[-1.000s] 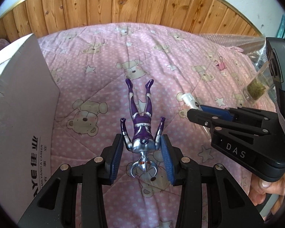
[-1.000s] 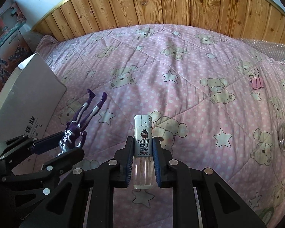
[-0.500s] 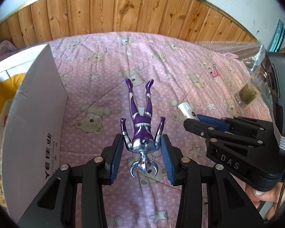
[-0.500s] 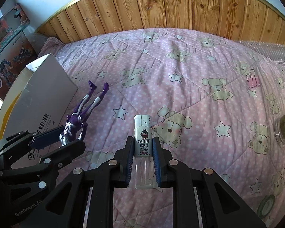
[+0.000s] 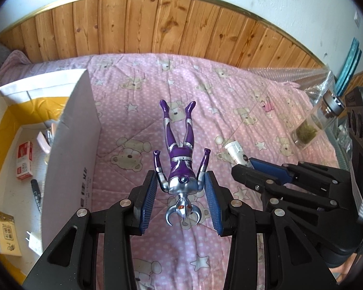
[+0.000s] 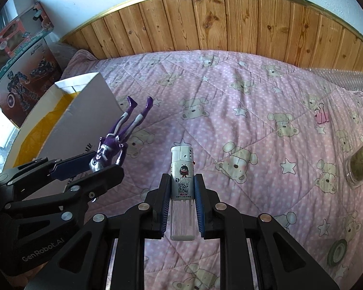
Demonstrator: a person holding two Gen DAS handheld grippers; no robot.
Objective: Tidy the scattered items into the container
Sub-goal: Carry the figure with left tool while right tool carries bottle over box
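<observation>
Pink quilt [image 6: 230, 125], "Sanny" lighter [image 6: 182, 176], "GenRobot.AI" gripper [image 6: 84, 166]

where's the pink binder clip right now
The small pink binder clip lies on the pink bear-print quilt at the right wrist view's far right, beyond the clear glass jar; it is untouched.

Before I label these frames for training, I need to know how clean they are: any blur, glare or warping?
Left wrist view: sharp on the purple figure; fisheye bows the wood panelling; black vignette corners. Right wrist view: lighter label crisp, its clear body slightly glary; daylight even, no harsh shadows.
</observation>
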